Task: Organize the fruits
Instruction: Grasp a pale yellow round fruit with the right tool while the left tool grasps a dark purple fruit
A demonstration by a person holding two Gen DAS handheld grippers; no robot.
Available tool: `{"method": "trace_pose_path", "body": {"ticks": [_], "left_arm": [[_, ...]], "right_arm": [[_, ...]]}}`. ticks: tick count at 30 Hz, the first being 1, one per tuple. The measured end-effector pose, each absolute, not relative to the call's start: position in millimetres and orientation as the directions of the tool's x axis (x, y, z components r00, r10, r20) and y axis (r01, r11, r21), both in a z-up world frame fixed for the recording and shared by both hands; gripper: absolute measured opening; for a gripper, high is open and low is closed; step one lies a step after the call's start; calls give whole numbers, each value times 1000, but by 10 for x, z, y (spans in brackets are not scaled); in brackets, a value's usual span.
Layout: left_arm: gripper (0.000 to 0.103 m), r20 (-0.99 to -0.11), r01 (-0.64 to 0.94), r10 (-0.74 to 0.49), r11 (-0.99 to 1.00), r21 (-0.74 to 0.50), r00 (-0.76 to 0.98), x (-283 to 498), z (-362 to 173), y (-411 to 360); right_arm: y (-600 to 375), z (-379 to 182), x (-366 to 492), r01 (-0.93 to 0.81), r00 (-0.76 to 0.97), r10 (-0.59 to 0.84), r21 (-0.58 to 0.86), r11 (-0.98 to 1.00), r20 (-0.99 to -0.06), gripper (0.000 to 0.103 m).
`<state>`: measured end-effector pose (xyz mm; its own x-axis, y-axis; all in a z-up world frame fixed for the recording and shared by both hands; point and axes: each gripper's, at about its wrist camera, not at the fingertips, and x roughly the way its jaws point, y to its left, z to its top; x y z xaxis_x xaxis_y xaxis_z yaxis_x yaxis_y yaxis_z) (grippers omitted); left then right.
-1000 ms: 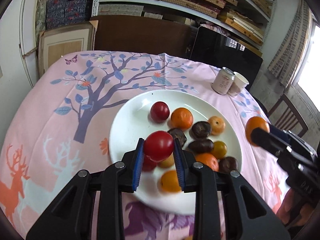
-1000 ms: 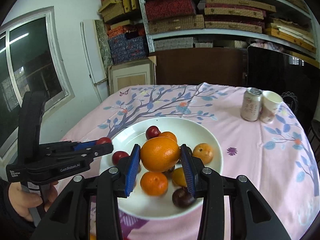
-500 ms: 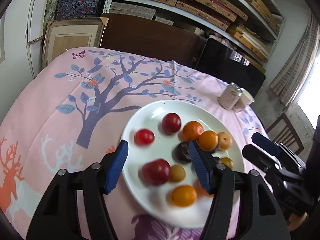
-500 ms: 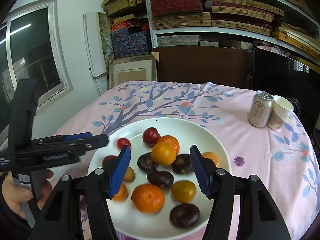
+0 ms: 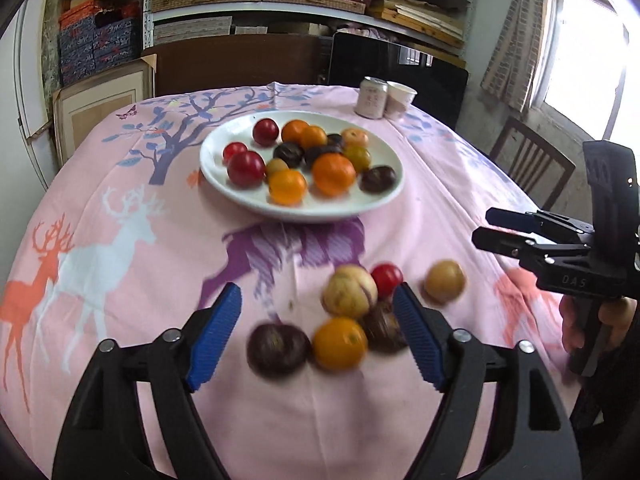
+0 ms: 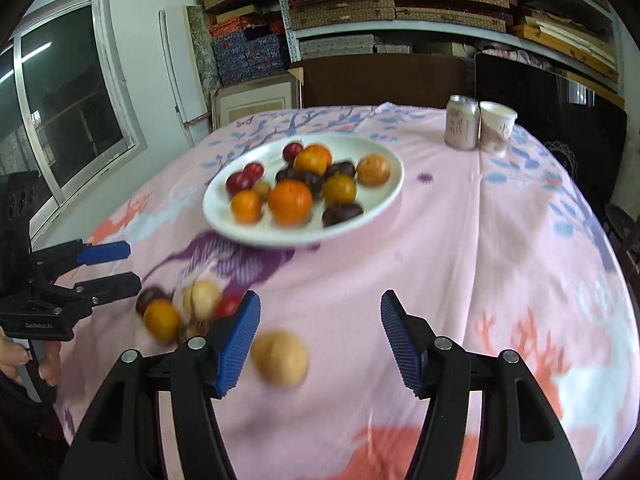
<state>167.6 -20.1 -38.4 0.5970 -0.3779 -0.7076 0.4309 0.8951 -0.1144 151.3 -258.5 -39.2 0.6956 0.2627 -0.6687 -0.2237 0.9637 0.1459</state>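
Left gripper (image 5: 316, 332) opening wide, pinching nothing, above loose fruit pile (image 5: 344, 320) on tablecloth (image 5: 120, 248). Right gripper (image 6: 318, 336) spread, empty; tan fruit (image 6: 280, 358) near its left pad. Plate (image 5: 240, 196) of fruit at 12 o'clock, can (image 6: 462, 122) at 1.

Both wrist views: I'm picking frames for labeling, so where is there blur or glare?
Left wrist view: the loose fruits near the gripper, like the orange, are smeared, the plate is sharper, and the window is blown out. Right wrist view: the tan fruit and plate fruits are motion-blurred; edges bend from the fisheye.
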Motion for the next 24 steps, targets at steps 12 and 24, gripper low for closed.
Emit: {"method": "trace_pose_path", "body": {"ticks": [12, 24], "left_arm": [[80, -747, 389, -326, 916, -98, 580, 1327, -725, -170], [80, -763, 315, -252, 947, -67, 595, 1449, -728, -79]], "right_arm": [[-2196, -648, 1427, -261, 641, 266, 122, 958, -720, 63], [-2256, -695, 1514, -217, 625, 276, 176, 960, -730, 37]]}}
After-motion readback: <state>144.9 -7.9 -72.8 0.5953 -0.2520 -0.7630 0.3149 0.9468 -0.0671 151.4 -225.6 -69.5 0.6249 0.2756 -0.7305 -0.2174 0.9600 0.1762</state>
